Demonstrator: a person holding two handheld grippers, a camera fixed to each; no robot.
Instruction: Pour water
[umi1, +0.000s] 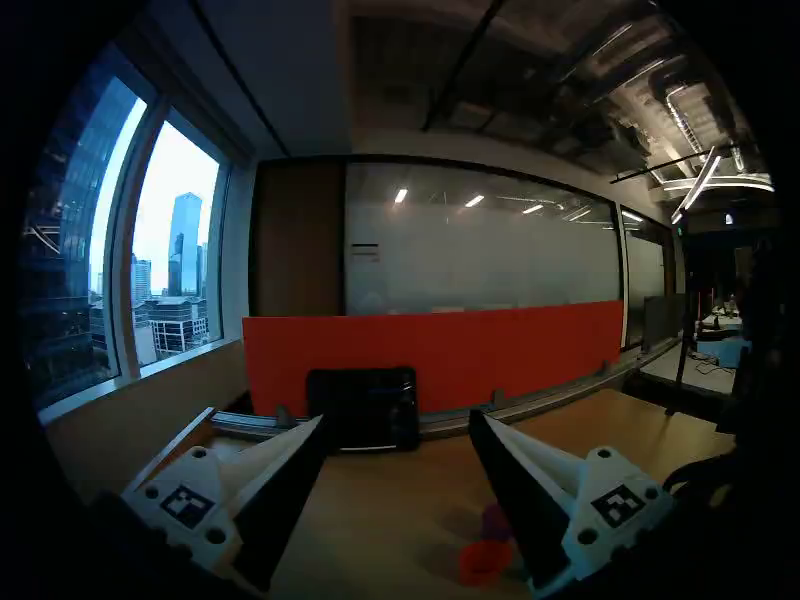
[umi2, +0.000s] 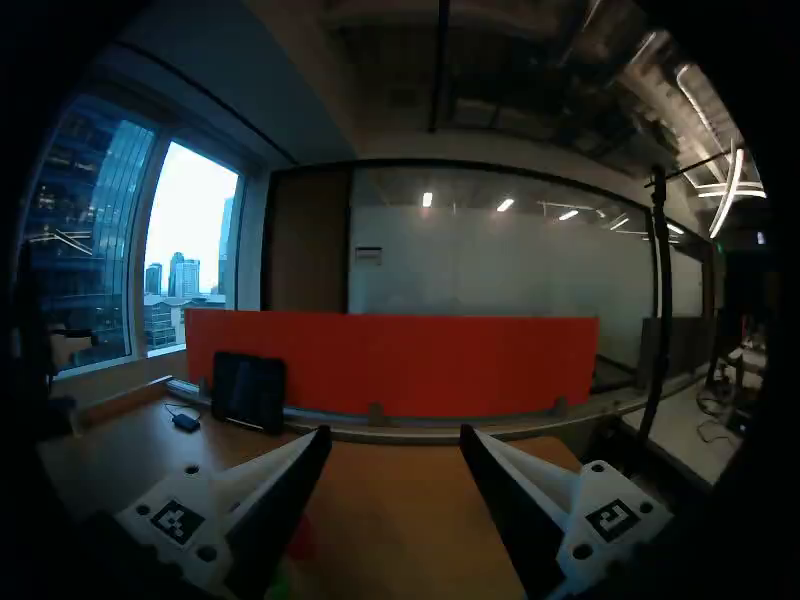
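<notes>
In the left gripper view my left gripper (umi1: 395, 430) is open above a wooden desk (umi1: 400, 510), nothing between its fingers. Low down by its right finger sit a red cup (umi1: 483, 562) and a purple cup (umi1: 495, 520), partly hidden by that finger. In the right gripper view my right gripper (umi2: 395, 440) is open over the same desk (umi2: 400, 510), holding nothing. A small red object (umi2: 303, 548) with something green (umi2: 288, 578) under it peeks out beside its left finger.
An orange divider panel (umi1: 440, 355) runs along the desk's far edge, with a dark tablet (umi1: 362, 408) leaning against it, also the tablet (umi2: 248, 390). A small dark device with a cable (umi2: 185, 421) lies near it. Windows stand on the left. A pole (umi2: 660, 300) rises at right.
</notes>
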